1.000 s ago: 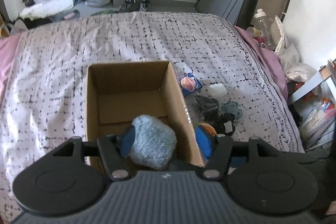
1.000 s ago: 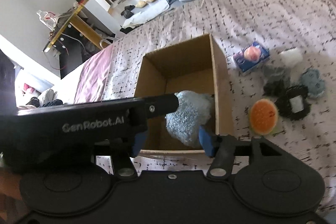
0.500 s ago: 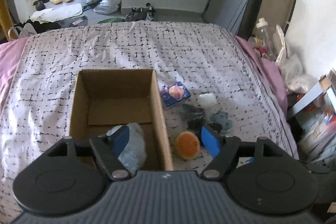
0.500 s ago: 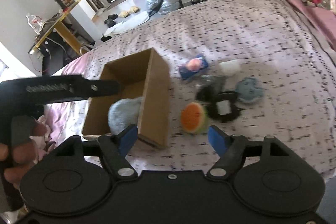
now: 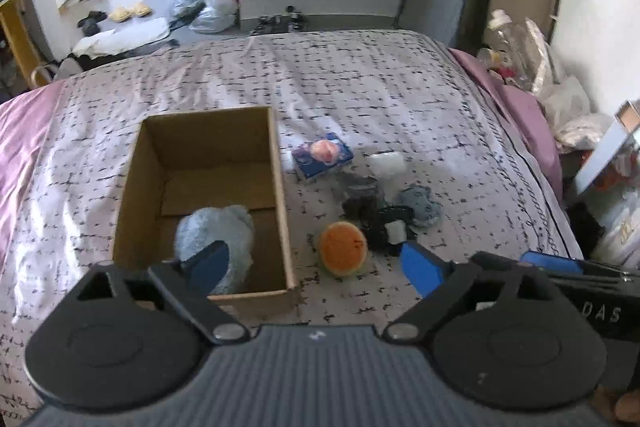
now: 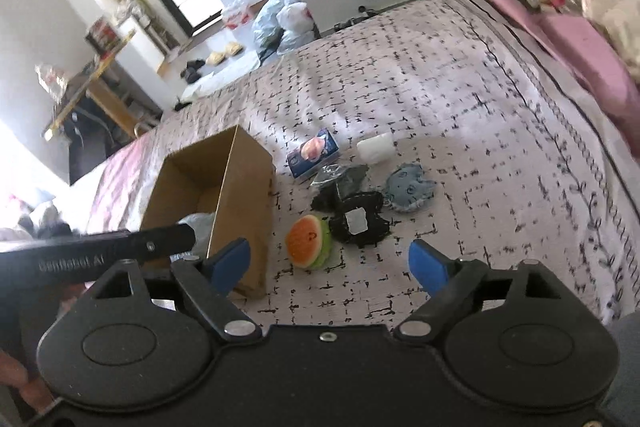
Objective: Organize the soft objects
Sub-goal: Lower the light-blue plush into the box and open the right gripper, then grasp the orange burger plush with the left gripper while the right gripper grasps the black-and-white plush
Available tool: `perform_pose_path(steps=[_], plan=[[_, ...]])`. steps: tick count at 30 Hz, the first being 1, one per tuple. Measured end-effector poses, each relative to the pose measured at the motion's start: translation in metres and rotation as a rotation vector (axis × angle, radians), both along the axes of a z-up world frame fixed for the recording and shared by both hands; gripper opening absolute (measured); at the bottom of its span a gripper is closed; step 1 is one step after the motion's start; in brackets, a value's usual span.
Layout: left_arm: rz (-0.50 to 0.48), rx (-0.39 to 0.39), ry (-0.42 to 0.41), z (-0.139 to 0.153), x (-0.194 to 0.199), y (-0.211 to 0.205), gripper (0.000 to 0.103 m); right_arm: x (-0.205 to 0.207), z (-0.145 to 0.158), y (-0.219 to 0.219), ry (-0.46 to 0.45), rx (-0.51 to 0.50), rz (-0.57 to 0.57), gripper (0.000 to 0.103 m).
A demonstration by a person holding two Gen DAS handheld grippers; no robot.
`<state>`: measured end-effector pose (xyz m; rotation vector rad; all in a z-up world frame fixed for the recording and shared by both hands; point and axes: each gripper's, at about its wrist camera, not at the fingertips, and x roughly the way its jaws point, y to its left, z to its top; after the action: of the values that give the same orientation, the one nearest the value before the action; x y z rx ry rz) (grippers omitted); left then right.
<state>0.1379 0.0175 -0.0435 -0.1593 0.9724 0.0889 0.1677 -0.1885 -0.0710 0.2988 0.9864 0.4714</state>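
An open cardboard box (image 5: 276, 163) (image 6: 244, 195) stands on the bed, with a fluffy light blue plush (image 5: 224, 231) lying inside. To its right lie an orange and green round plush (image 5: 343, 247) (image 6: 308, 242), a black item with a white patch (image 6: 358, 223), a dark grey item (image 6: 344, 178), a blue-grey plush (image 5: 420, 205) (image 6: 408, 189), a white block (image 6: 374, 147) and a blue packet with a pink face (image 5: 322, 155) (image 6: 314, 153). My left gripper (image 5: 316, 269) is open and empty, above the box's near edge. My right gripper (image 6: 330, 263) is open and empty, just short of the orange plush.
The bed cover (image 5: 360, 83) is pale with black dashes. Bags and a bottle (image 5: 516, 39) crowd the right bedside. Plastic bags (image 5: 208, 3) and slippers lie on the floor beyond the bed. The left gripper's body shows in the right wrist view (image 6: 100, 251).
The left gripper let go of the blue plush, which now lies in the box, and drew back. Both grippers pulled back and opened wider; the right one swung right toward the loose items.
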Motion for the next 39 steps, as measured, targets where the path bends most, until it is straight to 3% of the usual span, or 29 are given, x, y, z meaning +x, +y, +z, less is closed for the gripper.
perform_pose_path(steps=[6, 16, 26, 39], plan=[[0.042, -0.005, 0.006, -0.006, 0.005, -0.011, 0.103, 0.000, -0.011, -0.016, 0.014, 0.023, -0.028, 0.089], [0.017, -0.001, -0.028, -0.016, 0.016, -0.036, 0.103, 0.011, -0.026, -0.046, 0.073, 0.085, -0.046, 0.090], [-0.025, 0.026, 0.088, -0.041, 0.038, -0.048, 0.103, 0.031, -0.046, -0.053, 0.092, 0.050, -0.040, 0.089], [-0.085, 0.069, 0.088, -0.073, 0.059, -0.061, 0.097, 0.060, -0.089, -0.048, 0.242, 0.073, -0.080, 0.064]])
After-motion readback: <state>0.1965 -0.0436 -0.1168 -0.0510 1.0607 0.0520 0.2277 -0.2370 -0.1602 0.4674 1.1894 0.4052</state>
